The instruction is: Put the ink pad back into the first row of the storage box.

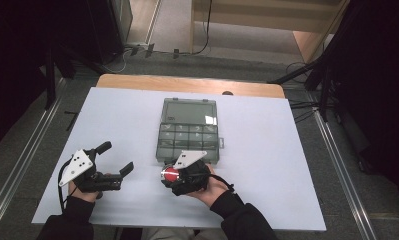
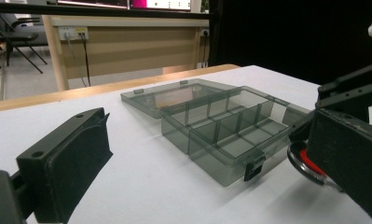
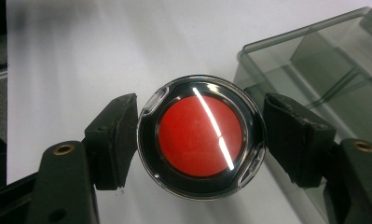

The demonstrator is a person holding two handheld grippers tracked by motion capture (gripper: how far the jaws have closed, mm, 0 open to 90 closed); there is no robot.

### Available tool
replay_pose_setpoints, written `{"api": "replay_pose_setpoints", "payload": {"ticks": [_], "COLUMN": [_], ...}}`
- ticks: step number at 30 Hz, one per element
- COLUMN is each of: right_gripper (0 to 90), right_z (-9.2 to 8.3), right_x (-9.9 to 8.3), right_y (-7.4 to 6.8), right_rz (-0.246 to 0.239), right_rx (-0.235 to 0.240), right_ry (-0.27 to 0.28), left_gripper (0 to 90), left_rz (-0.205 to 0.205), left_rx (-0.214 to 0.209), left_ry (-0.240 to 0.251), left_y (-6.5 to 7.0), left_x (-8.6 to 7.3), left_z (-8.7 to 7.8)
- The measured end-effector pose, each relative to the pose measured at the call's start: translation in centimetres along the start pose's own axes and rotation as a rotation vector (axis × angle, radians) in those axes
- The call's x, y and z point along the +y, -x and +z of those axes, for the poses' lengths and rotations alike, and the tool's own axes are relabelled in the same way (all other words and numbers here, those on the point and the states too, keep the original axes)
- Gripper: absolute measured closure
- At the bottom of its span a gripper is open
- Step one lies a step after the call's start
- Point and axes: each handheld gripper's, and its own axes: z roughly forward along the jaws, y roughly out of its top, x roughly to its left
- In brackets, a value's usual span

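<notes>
Right gripper (image 3: pixel 200 135) view showing its jaws clamped on a round red-centred case (image 3: pixel 201 136), high view showing left gripper (image 1: pixel 118 159) jaws apart, beside open organiser box (image 1: pixel 189 131)

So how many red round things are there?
1. The red disc sits between the right gripper's jaws, beside the open box. None seen in the box.

One smoky clear compartment box (image 1: pixel 189 131) lies open on the counter (image 1: pixel 112 120). One round red disc in a clear case (image 3: pixel 201 136) sits at the box's near edge. Two hand-held grippers: left hand-held gripper (image 1: pixel 118 157), right hand-held gripper (image 3: pixel 201 140).
</notes>
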Motion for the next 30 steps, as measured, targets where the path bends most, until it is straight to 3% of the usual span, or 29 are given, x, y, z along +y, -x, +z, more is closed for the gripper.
{"api": "replay_pose_setpoints", "payload": {"ticks": [19, 30], "right_gripper": [30.6, 30.6], "right_z": [-2.1, -2.8], "right_x": [1.6, 2.5], "right_y": [3.0, 5.0], "right_rz": [0.026, 0.046], "right_rx": [-0.064, -0.096], "right_ry": [0.048, 0.047], "left_gripper": [0.0, 0.0], "left_rz": [-0.003, -0.001], "left_rx": [-0.002, -0.003], "left_ry": [0.0, -0.002], "left_y": [0.0, 0.0], "left_x": [0.0, 0.0], "left_z": [0.0, 0.1]}}
